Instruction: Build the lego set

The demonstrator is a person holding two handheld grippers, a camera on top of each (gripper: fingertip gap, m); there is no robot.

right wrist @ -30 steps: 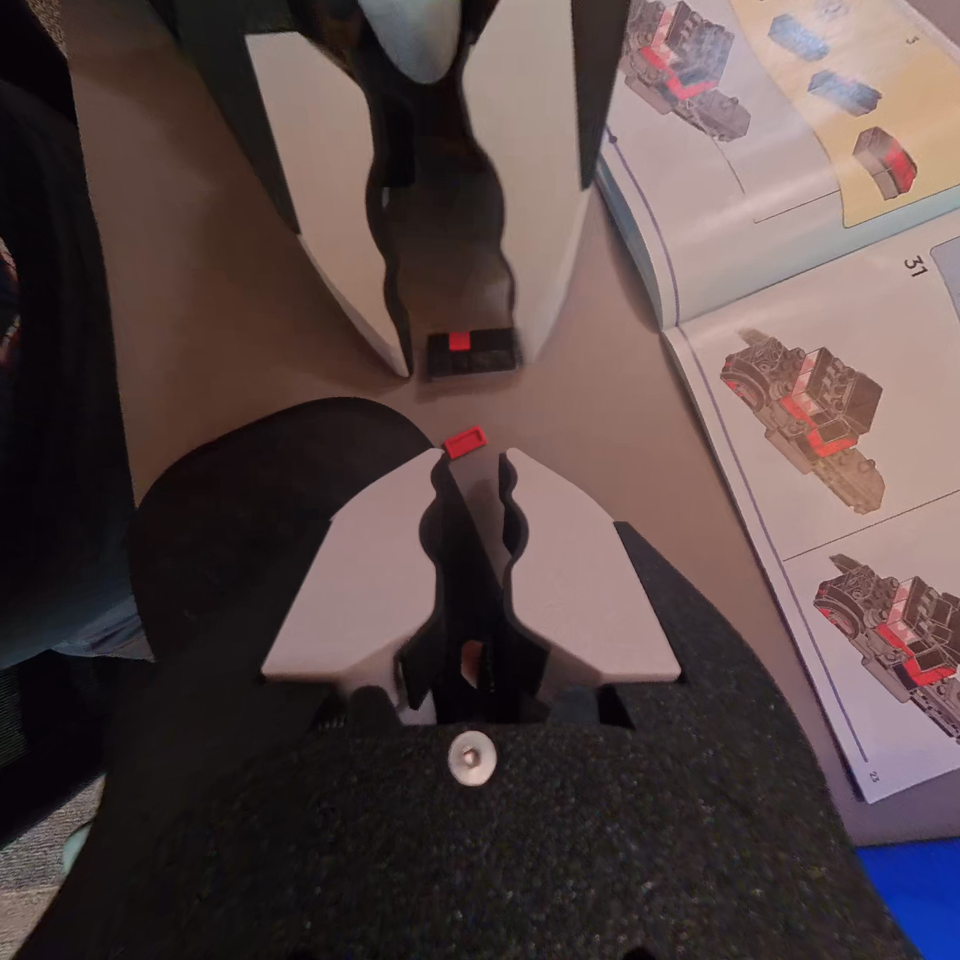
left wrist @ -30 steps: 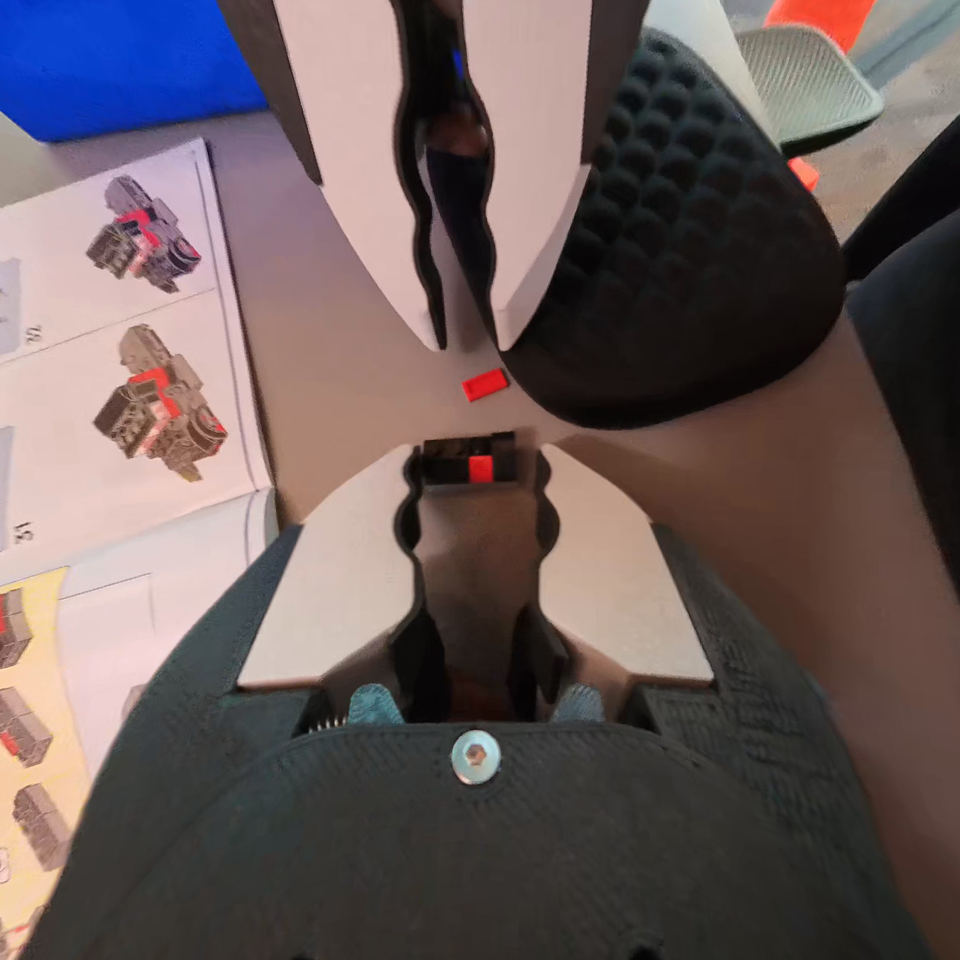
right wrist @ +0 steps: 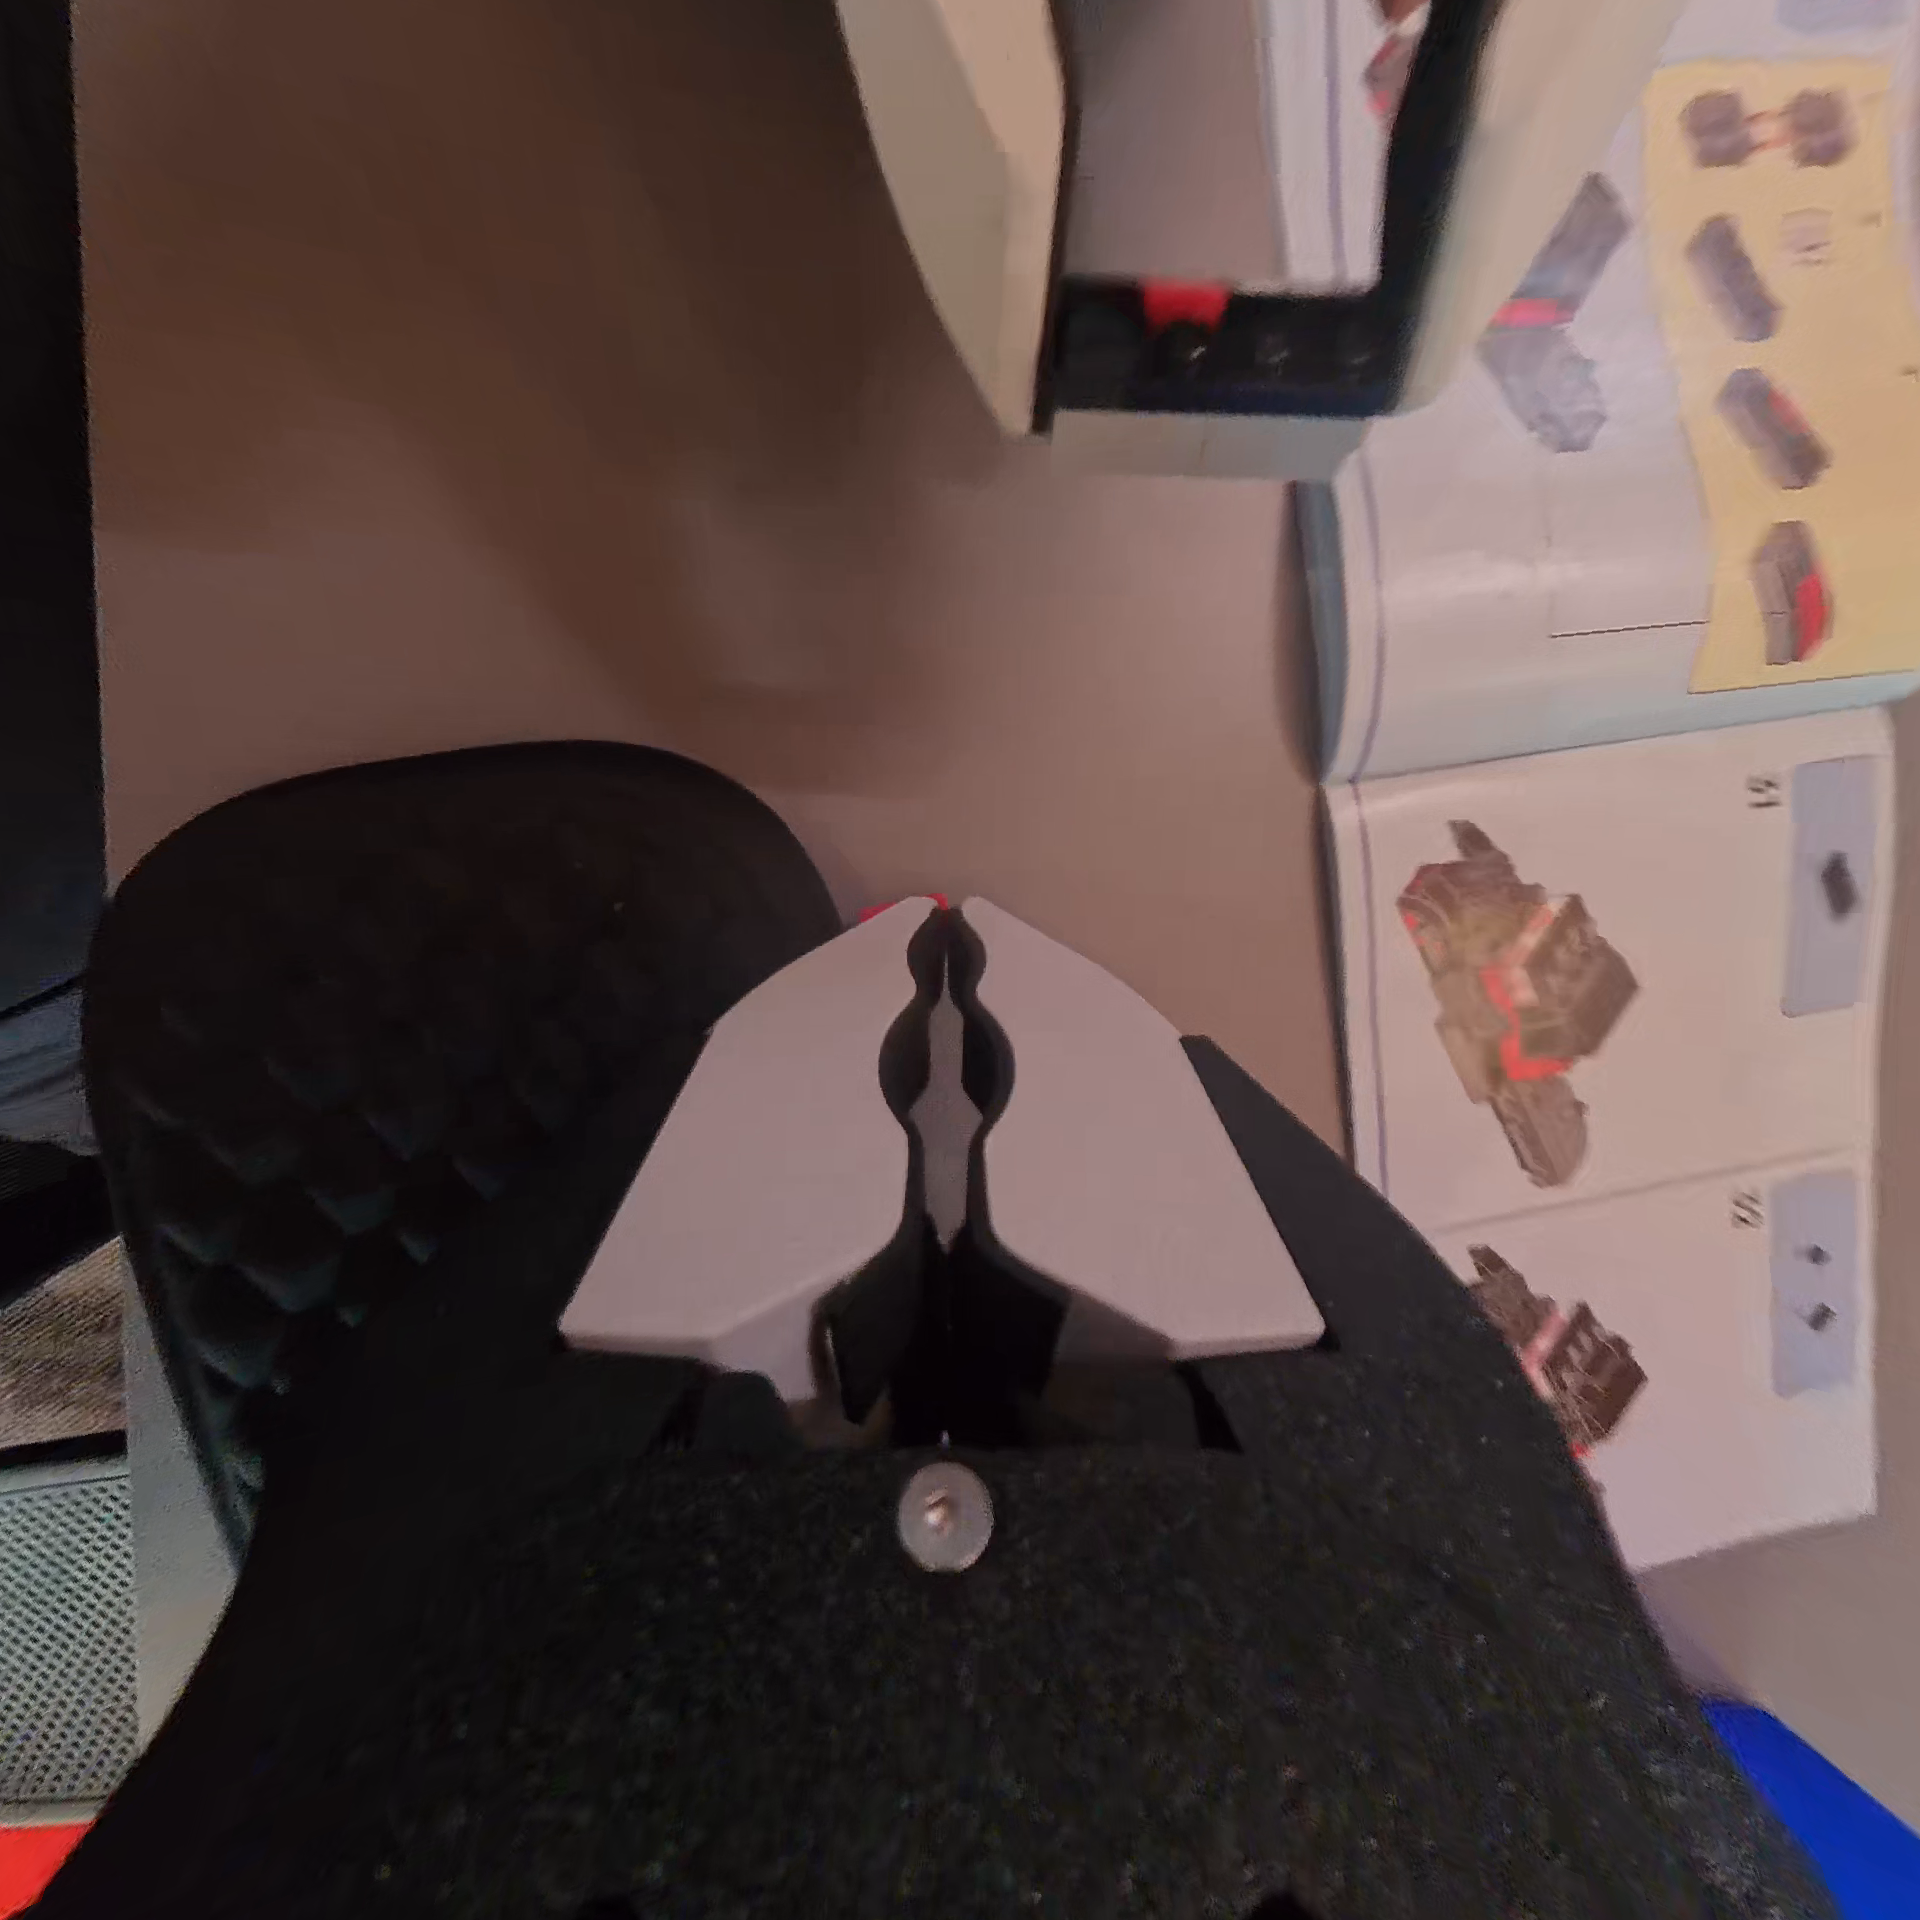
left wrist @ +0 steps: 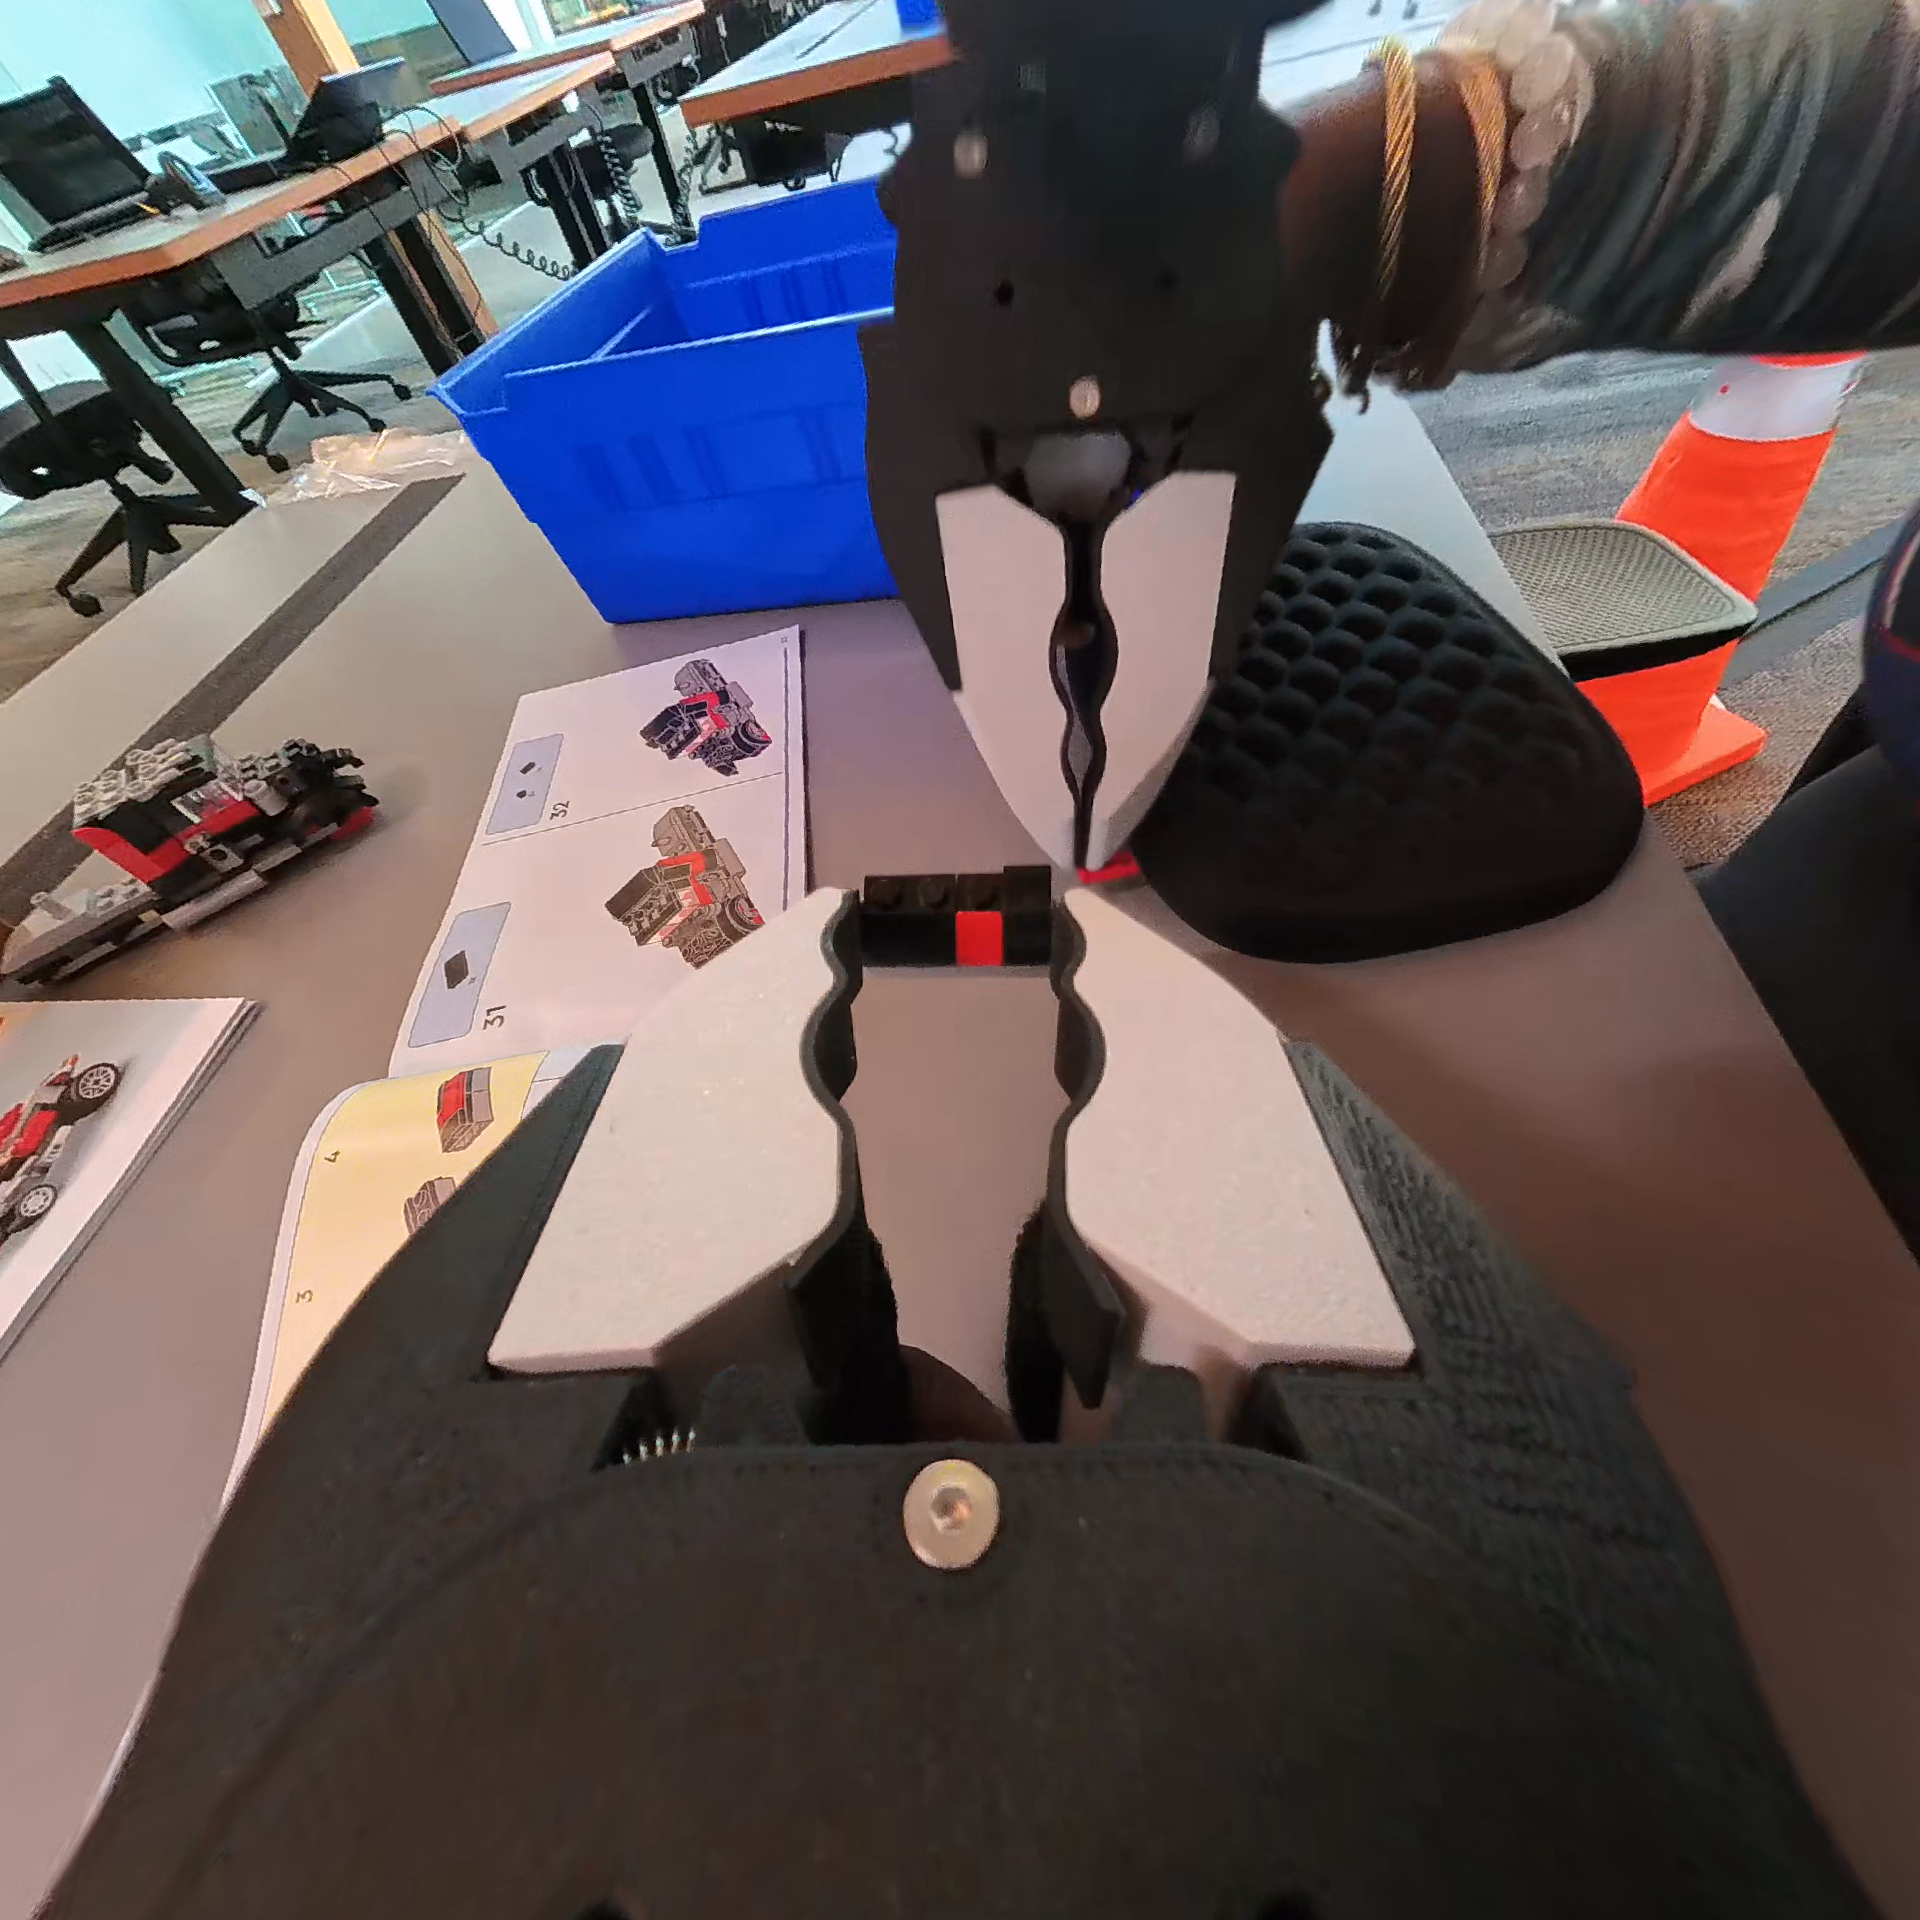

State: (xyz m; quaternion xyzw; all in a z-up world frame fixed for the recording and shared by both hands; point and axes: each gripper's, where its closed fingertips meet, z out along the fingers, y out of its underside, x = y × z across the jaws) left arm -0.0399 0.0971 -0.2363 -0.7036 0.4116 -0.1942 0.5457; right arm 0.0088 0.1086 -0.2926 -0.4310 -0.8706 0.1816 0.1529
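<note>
Nearest in the left wrist view, the left gripper (left wrist: pixel 956 925) has its white fingers (left wrist: pixel 727 1122) spread wide, their tips pressed against the two ends of a short black lego block with a red stripe (left wrist: pixel 956 920), which sits on the grey counter (left wrist: pixel 1403 1143) near its right edge. Just beyond that block the right gripper (left wrist: pixel 1091 857) points down, its white fingers nearly together and pinched on a small flat red lego tile (left wrist: pixel 1107 871) at the very tips; in the right wrist view only a sliver of red shows between those tips (right wrist: pixel 938 902). The tile is beside the block's far right end; whether they touch cannot be told. Right of the tile lies a black dimpled wrist-rest pad (left wrist: pixel 1382 748), reaching toward the counter's right edge. Left of the grippers an open instruction booklet (left wrist: pixel 623 831) lies flat, and further left stands a partly built black, red and grey lego vehicle (left wrist: pixel 197 821). Behind the booklet, toward the far edge, sits a blue plastic bin (left wrist: pixel 686 436).
</note>
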